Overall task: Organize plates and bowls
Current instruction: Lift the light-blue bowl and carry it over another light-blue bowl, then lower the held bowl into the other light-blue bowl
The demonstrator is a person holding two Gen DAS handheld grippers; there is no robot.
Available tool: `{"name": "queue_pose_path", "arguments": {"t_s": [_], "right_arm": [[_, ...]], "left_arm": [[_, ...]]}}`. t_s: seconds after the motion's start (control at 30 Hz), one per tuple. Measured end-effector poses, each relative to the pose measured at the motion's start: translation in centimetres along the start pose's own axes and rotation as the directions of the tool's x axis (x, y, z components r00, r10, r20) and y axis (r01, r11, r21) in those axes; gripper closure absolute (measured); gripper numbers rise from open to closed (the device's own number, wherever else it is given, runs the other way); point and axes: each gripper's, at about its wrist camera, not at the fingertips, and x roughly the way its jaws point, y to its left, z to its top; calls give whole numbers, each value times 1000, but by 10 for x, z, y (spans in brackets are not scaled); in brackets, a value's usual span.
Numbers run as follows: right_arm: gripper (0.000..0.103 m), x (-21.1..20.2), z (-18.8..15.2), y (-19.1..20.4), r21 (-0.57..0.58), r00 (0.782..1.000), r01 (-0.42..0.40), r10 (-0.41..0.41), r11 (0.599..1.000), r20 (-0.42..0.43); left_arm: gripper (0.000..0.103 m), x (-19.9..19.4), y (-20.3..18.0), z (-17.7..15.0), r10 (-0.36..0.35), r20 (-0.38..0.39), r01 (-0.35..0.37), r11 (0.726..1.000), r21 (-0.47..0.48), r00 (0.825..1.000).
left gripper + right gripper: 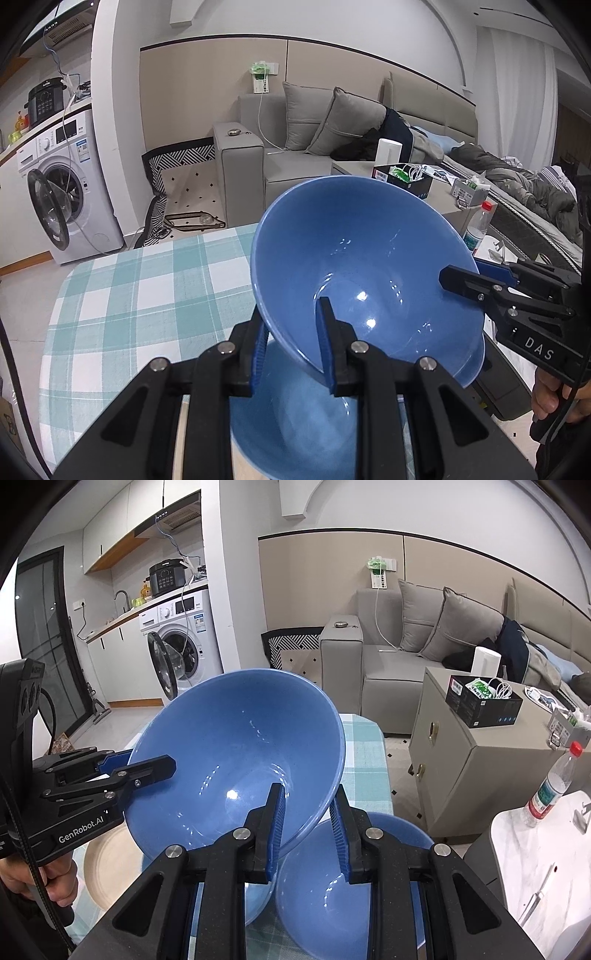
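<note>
Two claws hold one blue bowl (369, 269)

The left claw (295, 332) and right claw (308, 823) each pinch its rim, lifted and tilted. Another bowl (343, 886) sits below; checked table (147, 295) lies open ahead.

- The tilted blue bowl (369, 273) fills the space between the left gripper (291, 354) and the right gripper (308, 834); both clamp its rim from opposite sides, so neither has room to swing inward.
- Directly beneath the raised bowl sit a second blue bowl (332, 886) and a third blue bowl (258, 897), blocking a straight descent.
- A beige plate (107, 864) lies on the table under the left gripper.
- The checked tablecloth (129, 295) is bare toward the far left, leaving open passage there.
- Right of the table, a plastic bottle (550, 786) stands on a white side surface (535, 853).
</note>
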Motion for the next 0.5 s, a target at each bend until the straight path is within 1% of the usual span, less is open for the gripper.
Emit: {"name": "queue_pose_path", "arguments": {"t_s": [0.5], "right_arm": [[78, -7, -12, 16, -5, 999, -34, 34, 999, -10]], "left_arm": [[80, -15, 4, -21, 26, 0, -26, 1000, -9, 1000]]}}
